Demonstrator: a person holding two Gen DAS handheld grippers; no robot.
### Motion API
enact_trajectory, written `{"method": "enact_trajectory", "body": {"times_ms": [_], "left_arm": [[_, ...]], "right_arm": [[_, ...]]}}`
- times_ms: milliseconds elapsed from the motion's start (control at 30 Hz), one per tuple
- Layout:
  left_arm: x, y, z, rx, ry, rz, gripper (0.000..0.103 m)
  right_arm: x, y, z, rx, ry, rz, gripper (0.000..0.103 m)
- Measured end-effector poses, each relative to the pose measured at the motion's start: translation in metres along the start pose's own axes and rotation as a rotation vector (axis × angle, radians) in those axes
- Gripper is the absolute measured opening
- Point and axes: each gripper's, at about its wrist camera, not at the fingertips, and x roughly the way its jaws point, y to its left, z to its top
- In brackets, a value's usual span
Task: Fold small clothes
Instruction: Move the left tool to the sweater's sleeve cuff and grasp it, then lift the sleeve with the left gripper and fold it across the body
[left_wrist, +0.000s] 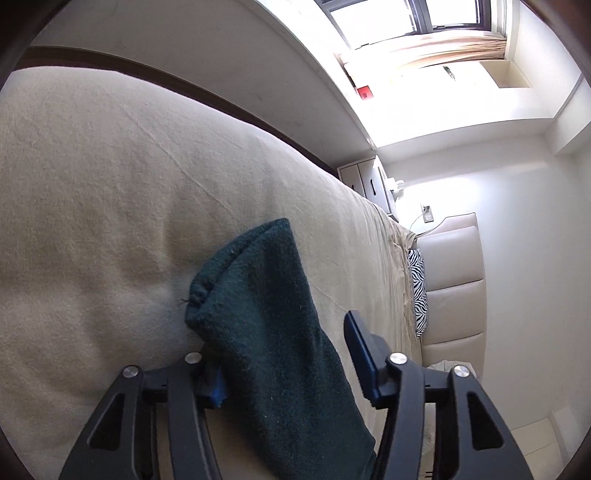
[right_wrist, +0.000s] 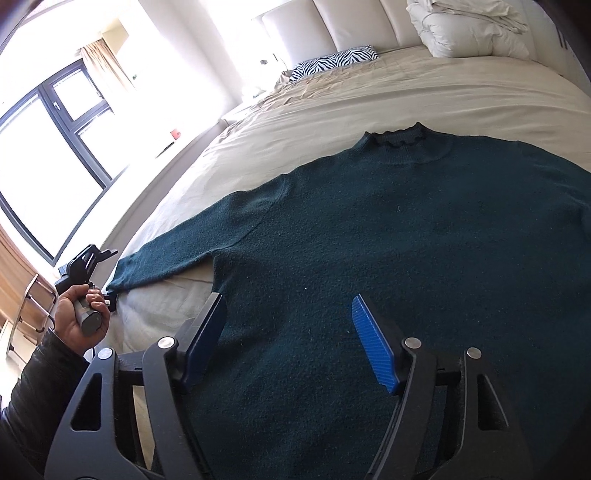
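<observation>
A dark green knit sweater (right_wrist: 388, 240) lies flat, collar away from me, on a beige bed (right_wrist: 332, 110). Its left sleeve (right_wrist: 173, 254) stretches toward the bed's left edge. My right gripper (right_wrist: 288, 332) is open, its jaws spread over the sweater's lower body. In the left wrist view the sleeve cuff (left_wrist: 258, 295) runs between the spread jaws of my left gripper (left_wrist: 280, 354), which is open; one blue finger (left_wrist: 360, 350) stands clear of the cloth, the other is partly hidden under the sleeve. The right wrist view shows the left gripper (right_wrist: 107, 295) at the cuff end, in a hand.
A zebra-print pillow (right_wrist: 332, 61) and a white folded duvet (right_wrist: 469, 29) lie by the padded headboard (right_wrist: 351, 22). A window (right_wrist: 48, 147) and curtains are to the left. A white cabinet (left_wrist: 364, 177) stands beyond the bed.
</observation>
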Motion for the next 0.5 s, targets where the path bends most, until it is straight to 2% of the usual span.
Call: {"method": "enact_trajectory", "body": {"times_ms": [67,133,233,300,400,500], "left_arm": [[-0.005,-0.005,0.0,0.033,-0.018,0.012,0.019],[-0.005,-0.024,-0.007,0.117,-0.024,0.026,0.009],[-0.001,-0.066,-0.033,0.295,0.012,0.024,0.008],[0.003,-0.1,-0.063,0.443,0.051,0.018,0.008],[0.011,-0.149,-0.128,0.713,0.119,0.009,0.008],[0.016,-0.181,-0.206,0.963,0.184,-0.009,0.008]], "right_arm": [[0.0,-0.006,0.002,0.015,-0.005,0.002,0.065],[0.0,-0.011,0.005,0.028,-0.008,0.01,0.064],[0.001,-0.016,0.009,0.042,-0.012,0.027,0.063],[0.002,-0.021,0.014,0.057,-0.014,0.036,0.061],[0.0,-0.031,0.025,0.092,-0.034,0.062,0.061],[0.001,-0.046,0.039,0.149,-0.047,0.094,0.061]]}}
